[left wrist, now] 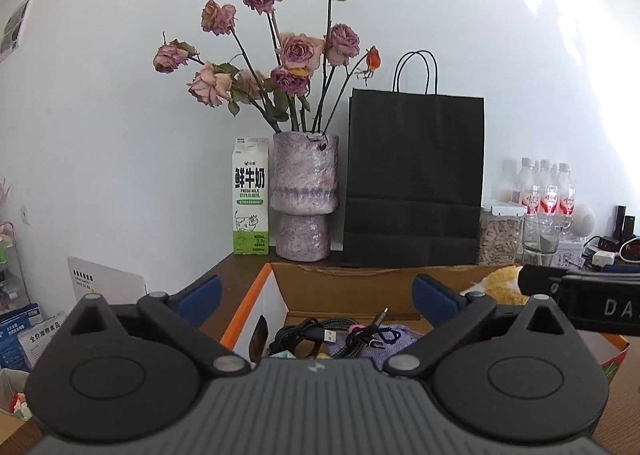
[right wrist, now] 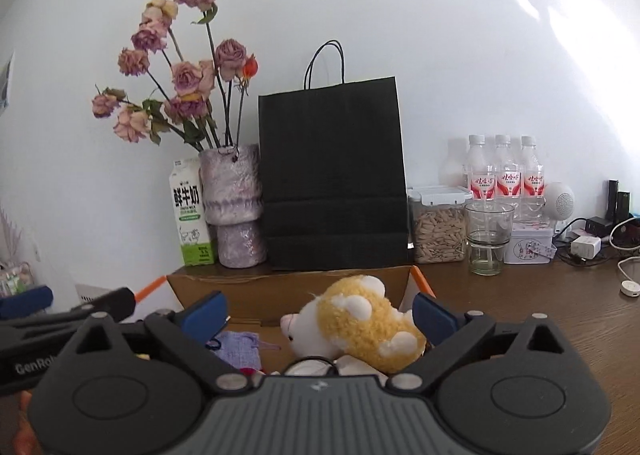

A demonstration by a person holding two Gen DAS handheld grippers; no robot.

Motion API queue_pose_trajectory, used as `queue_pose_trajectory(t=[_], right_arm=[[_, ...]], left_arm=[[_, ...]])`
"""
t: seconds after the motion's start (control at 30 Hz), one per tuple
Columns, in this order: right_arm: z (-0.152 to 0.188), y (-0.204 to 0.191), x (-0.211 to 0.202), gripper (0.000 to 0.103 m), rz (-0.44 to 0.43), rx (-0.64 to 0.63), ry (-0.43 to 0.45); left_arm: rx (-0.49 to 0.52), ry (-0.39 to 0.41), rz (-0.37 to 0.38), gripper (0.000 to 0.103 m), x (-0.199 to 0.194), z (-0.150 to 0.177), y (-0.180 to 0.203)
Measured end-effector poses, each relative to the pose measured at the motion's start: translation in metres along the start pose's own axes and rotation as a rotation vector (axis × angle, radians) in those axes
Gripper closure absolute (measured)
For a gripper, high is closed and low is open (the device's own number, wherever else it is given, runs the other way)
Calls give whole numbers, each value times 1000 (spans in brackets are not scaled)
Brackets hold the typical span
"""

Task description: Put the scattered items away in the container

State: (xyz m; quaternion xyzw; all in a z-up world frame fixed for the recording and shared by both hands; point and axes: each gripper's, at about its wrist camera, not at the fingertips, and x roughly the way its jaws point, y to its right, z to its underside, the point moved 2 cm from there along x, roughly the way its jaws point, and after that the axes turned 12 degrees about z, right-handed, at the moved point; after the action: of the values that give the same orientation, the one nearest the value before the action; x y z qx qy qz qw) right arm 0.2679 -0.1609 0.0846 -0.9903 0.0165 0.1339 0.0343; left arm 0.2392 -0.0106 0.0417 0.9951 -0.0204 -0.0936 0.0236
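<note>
bright daylight, wall glare upper right, fisheye-curved edges.

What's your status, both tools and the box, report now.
Left tool open over cardboard box, cables inside. Right tool open around plush toy, not clamped. Nothing blocking.

The open brown cardboard box (left wrist: pixel 344 289) has its near part hidden behind the gripper body. The yellow-and-white plush toy (right wrist: pixel 360 325) is cut off below. Small print on the white-and-green milk carton (left wrist: pixel 250 197) is unreadable.
</note>
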Motion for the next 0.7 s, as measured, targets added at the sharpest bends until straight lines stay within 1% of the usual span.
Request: queue_pose_trajectory(t=[0.1,0.33,0.57,0.63,0.7], right_arm=[[0,0,-3,3,4,-7,3],[7,-1,-6,3,2,-20,-10],[24,0,-24,3,5,-42,15],[29,1,-30,3,5,-46,11],[34,2,-37,3,12,-53,13]], left_arm=[[4,-20,-3,0,3,3,1],[11,-7,-4,0,-5,12,3],[45,-23,-2,0,-19,26,6],[62,-33,-8,0,-26,31,8],[74,-67,7,0,-32,36,10]])
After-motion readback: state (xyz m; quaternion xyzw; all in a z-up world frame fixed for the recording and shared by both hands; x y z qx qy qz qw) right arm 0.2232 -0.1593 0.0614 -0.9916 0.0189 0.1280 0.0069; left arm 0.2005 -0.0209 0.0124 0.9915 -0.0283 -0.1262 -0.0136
